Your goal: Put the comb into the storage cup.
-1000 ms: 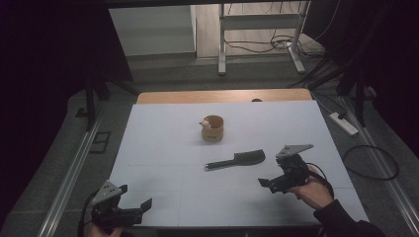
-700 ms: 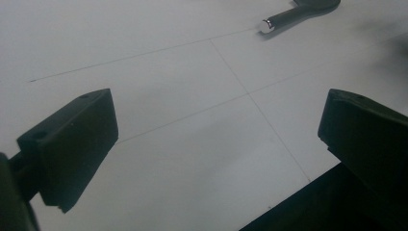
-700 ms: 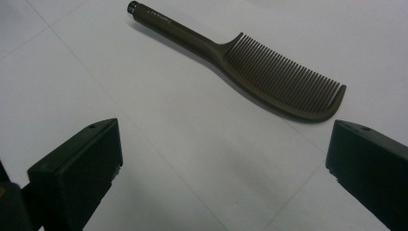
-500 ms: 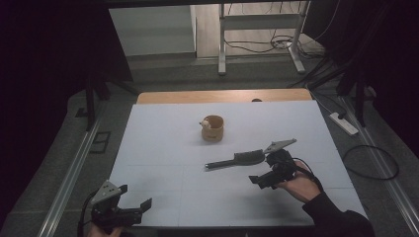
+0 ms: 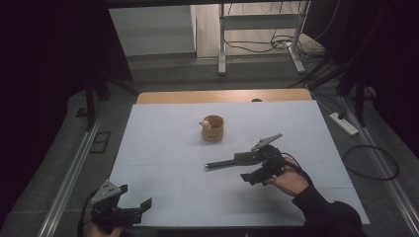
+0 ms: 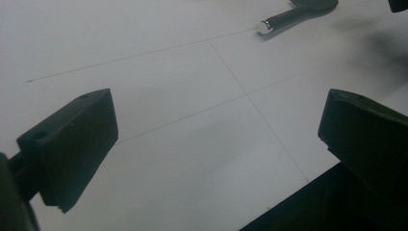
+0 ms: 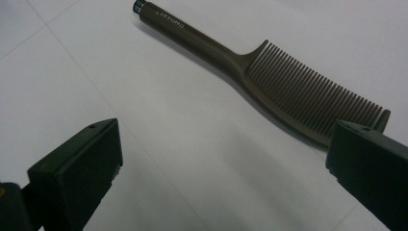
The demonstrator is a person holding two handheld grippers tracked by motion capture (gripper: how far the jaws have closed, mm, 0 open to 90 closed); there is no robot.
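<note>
A white table (image 5: 163, 148) fills the middle of the high view, with a strip of bare wood along its far edge and dark floor on either side.

At the near left corner, the left gripper (image 5: 129, 207) rests low over the table's near edge, held by a hand at the bottom of the view. Its two black jaws are spread wide apart with nothing between them. In the left gripper view the jaws frame bare white tabletop crossed by thin lines, and the metal-capped tip of a handle lies well beyond them at the far right.

Near the centre of the table, towards the far side, stands a small round wooden cup (image 5: 213, 129) with a small pale object at its left rim; it is too small to identify.

To the right of centre and nearer the person lies a dark comb (image 5: 232, 160), flat on the table, its handle pointing left and its toothed end to the right.

Just beside the comb's toothed end, on its near right side, is the right gripper (image 5: 259, 174), held in a hand with a dark sleeve. Its jaws are spread wide and hold nothing. In the right gripper view the comb (image 7: 269, 77) lies just beyond the open jaws, teeth facing away from them, not touched by either jaw.
</note>
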